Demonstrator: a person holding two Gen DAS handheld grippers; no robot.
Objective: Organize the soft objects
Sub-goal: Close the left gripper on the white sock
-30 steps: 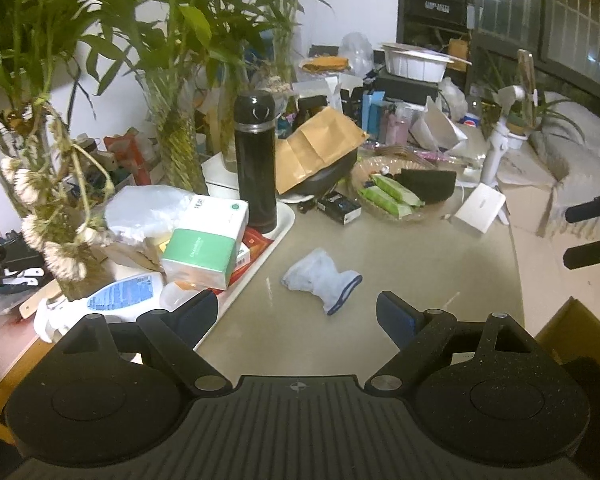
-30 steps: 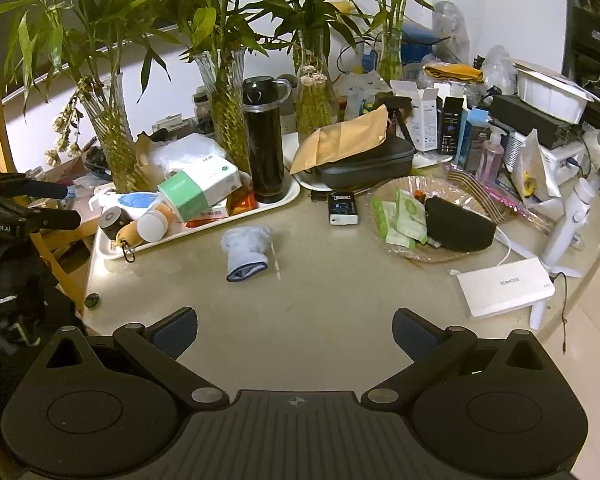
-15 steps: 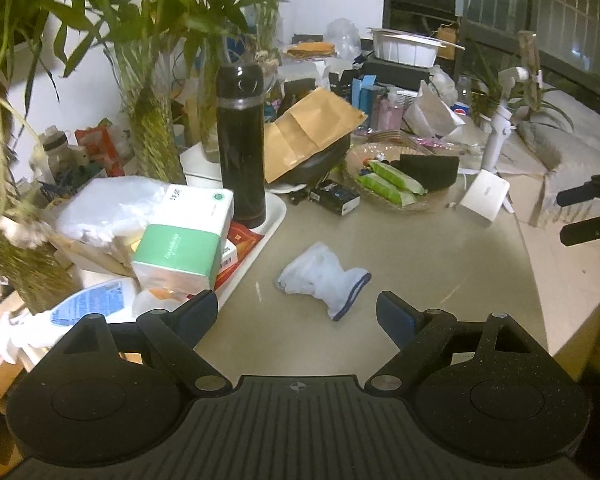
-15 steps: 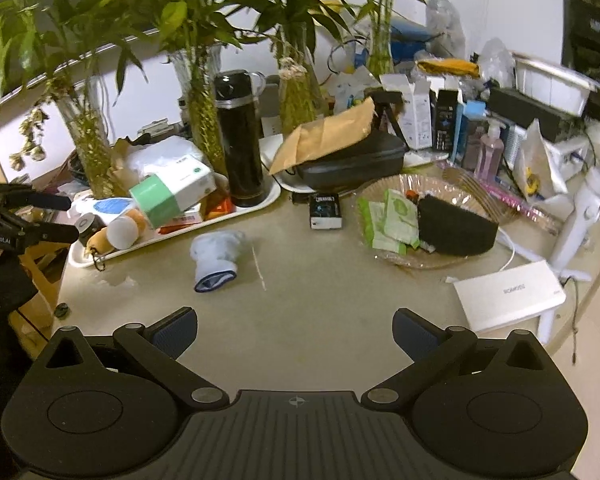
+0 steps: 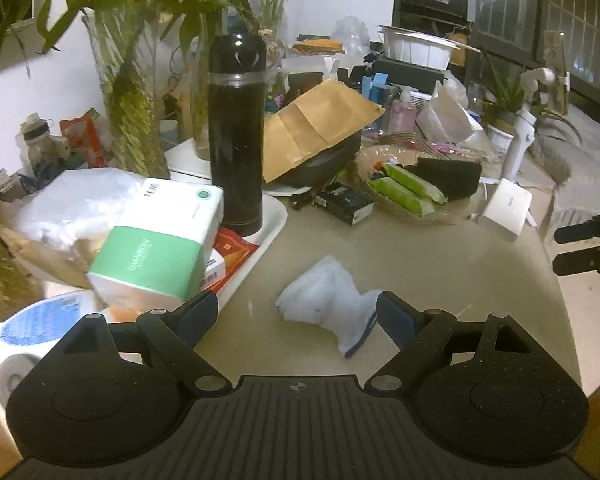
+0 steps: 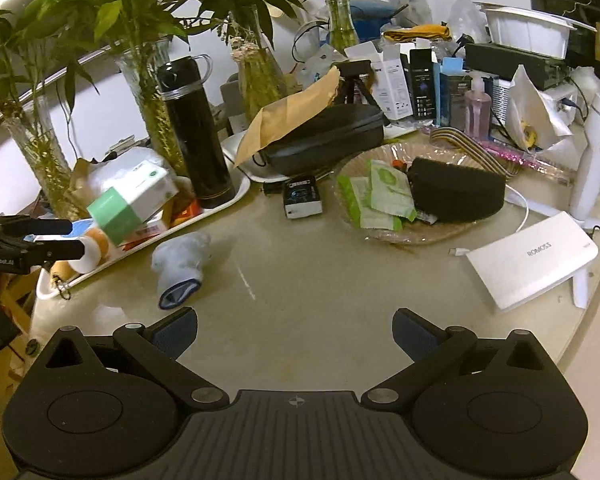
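While we look along our left gripper [image 5: 298, 314], its two fingers are spread wide and hold nothing. A crumpled white sock [image 5: 328, 303] with a blue cuff lies on the tan table [image 5: 440, 264] right in front of it, between the two fingertips. The blue cuff end is by the right fingertip [image 5: 394, 316].

Our right gripper [image 6: 294, 332] is spread wide too, and it holds nothing. It hangs over a bare part of the table [image 6: 320, 300]. From this side we see the sock [image 6: 182, 258] off to the left, just beside the white tray [image 6: 236, 188]. The left gripper [image 6: 66, 238] pokes in at the left edge, near the sock.

On the tray stands a tall black flask [image 5: 236, 132], upright. Next to it lies a green and white tissue pack [image 5: 160, 240], tilted. Behind the tray are glass vases with green plants [image 6: 148, 92]. A brown envelope [image 5: 316, 124] leans on a black case [image 6: 324, 140]. A see-through dish [image 6: 380, 228] holds green packets [image 6: 380, 196] and a black pouch [image 6: 456, 190]. A white power bank [image 6: 532, 260] lies near the table's right edge, well apart from the sock.
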